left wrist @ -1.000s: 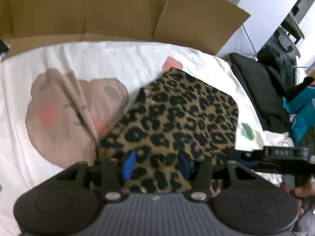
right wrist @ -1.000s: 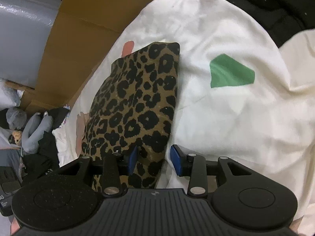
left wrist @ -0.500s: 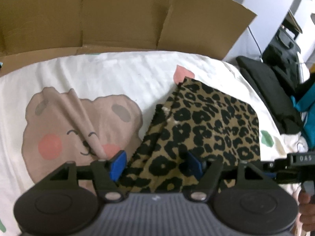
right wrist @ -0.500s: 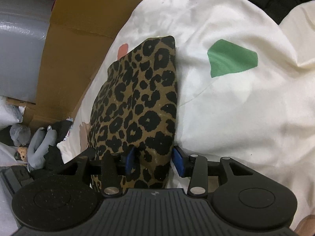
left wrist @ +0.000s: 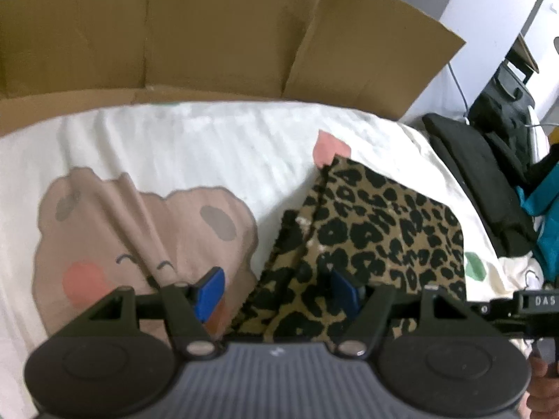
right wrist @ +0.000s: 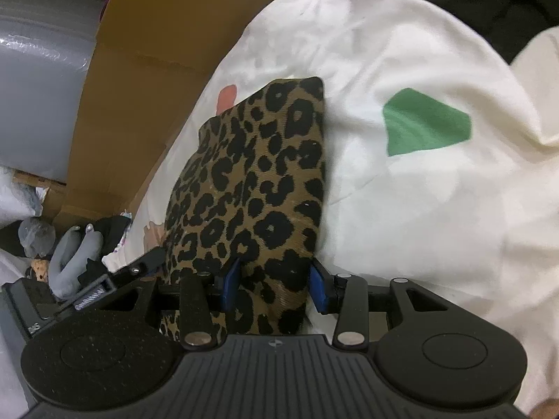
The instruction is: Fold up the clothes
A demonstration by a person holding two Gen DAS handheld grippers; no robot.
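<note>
Leopard cloth (left wrist: 380, 230) lies folded on the sheet (left wrist: 195, 146); left gripper (left wrist: 276, 291) and right gripper (right wrist: 276, 284) are spread, released astride its near edge, likely for pressing flat.

Brown cardboard (left wrist: 223, 35) backs cream bedsheet (left wrist: 195, 146); white wall (left wrist: 489, 10).

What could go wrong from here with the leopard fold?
1. The left gripper is open, with the leopard-print garment loose between its fingers; its left layers already splay apart, so the fold may slip open.
2. The right gripper straddles the garment's near corner without a visible pinch; lifting now could drop it.
3. The bedsheet is wrinkled right beside the fingers, so closing low might catch sheet along with garment.
</note>
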